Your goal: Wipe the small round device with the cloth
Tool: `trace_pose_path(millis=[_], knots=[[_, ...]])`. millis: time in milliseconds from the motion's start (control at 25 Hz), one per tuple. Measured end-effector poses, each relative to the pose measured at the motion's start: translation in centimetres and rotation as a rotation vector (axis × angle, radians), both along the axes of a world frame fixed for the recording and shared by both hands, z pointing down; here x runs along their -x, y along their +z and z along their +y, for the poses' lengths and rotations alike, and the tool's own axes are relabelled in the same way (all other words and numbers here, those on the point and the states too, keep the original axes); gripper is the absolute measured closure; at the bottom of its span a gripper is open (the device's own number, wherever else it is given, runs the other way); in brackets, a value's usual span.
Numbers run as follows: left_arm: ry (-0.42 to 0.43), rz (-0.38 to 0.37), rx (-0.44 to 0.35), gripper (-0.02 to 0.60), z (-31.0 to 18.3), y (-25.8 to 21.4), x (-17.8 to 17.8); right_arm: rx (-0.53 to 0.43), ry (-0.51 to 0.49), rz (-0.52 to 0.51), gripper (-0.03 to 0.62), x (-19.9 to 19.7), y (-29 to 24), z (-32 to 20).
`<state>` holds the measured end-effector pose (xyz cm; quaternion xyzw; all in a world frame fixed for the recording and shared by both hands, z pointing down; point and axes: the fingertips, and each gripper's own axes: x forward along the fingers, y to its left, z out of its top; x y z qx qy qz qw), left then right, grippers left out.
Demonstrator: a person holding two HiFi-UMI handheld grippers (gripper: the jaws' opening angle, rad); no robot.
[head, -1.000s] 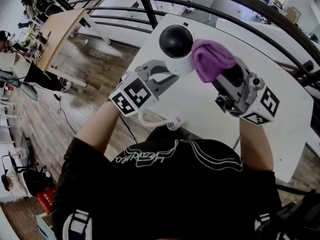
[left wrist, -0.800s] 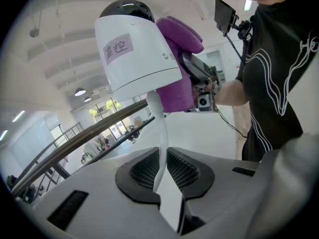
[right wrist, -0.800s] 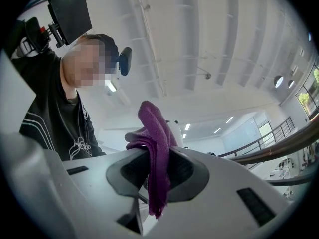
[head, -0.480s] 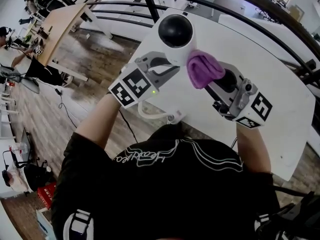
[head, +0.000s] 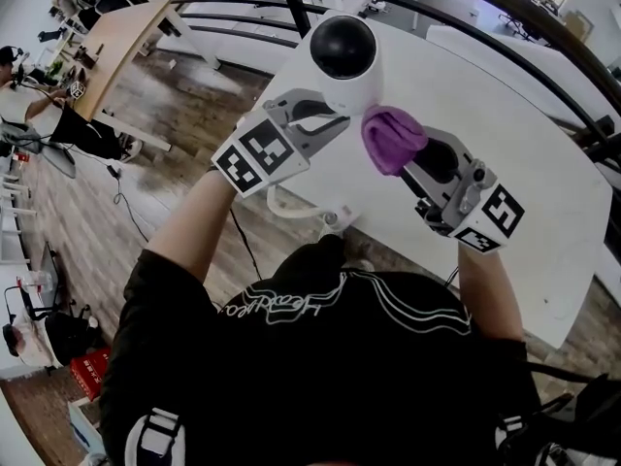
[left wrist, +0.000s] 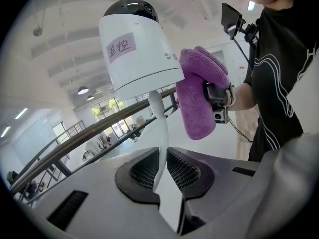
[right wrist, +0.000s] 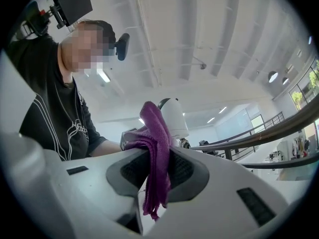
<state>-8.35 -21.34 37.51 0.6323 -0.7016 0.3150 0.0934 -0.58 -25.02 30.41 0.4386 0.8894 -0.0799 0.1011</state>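
Note:
The small round device (head: 342, 51) is white with a black dome and is held up over the white table (head: 505, 124). My left gripper (head: 335, 122) is shut on the thin white stem (left wrist: 158, 126) under the device's body (left wrist: 137, 49). My right gripper (head: 412, 158) is shut on a folded purple cloth (head: 391, 137). The cloth (left wrist: 199, 96) touches the lower right side of the device. In the right gripper view the cloth (right wrist: 157, 148) hangs pinched between the jaws of the right gripper (right wrist: 154, 176), with the device (right wrist: 173, 116) just behind it.
A black metal railing (head: 291, 3) runs along the table's far side, with a wooden floor (head: 146, 144) below. A white cable (head: 291, 212) loops at the table's near edge. People sit at desks (head: 107, 47) far to the left.
The device and left gripper have moved slightly up in the head view. The cloth has slid from the device's right side down to its lower right edge.

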Motion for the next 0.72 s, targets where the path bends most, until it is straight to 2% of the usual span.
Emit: trace_pose_path(millis=[200,520,720], knots=[[0.017,-0.002,-0.007,0.526,-0.3,0.1,-0.5,-0.048,0.073,-0.053,0.522,-1.7,-1.4,-1.2],[0.094,0.018,-0.005,0.528,-0.2,0.6,-0.8,-0.315,0.23,-0.233,0.522,-3.3,-5.9,-0.2],[0.148,0.04,0.018,0.528,-0.2,0.8,-0.8,-0.555,0.333,-0.335,0.522,-3.0,-6.7,1.8]])
